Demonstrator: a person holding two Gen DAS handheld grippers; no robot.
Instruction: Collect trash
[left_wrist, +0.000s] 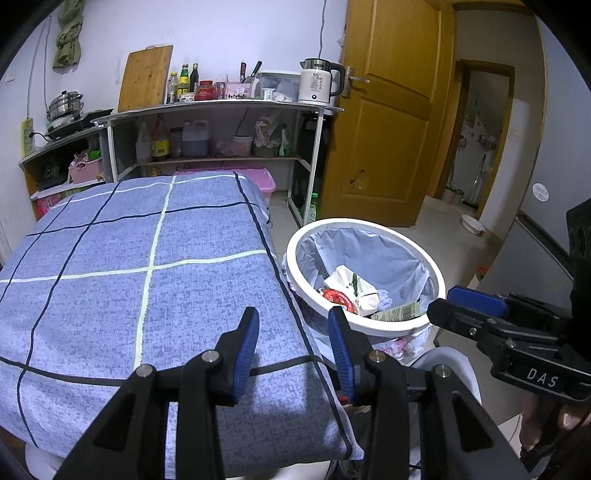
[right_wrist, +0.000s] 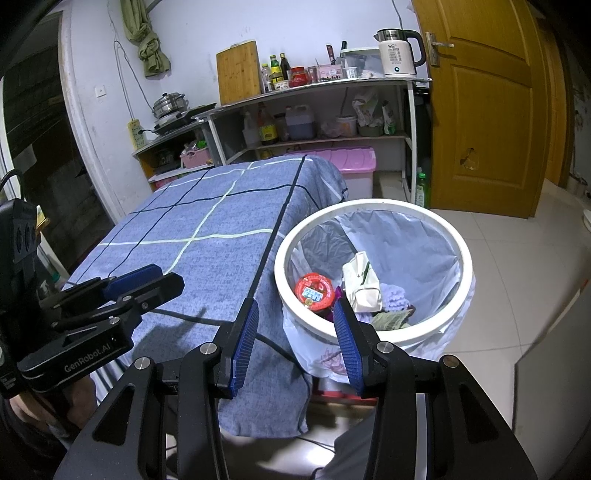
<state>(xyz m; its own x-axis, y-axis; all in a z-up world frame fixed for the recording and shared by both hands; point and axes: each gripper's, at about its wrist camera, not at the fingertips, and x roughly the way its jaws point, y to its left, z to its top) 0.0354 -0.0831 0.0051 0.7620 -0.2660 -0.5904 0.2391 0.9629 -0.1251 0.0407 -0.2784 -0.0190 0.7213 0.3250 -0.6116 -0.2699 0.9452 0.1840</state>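
A table under a blue checked cloth. Beside it on the tiled floor stands a white bin with trash inside.
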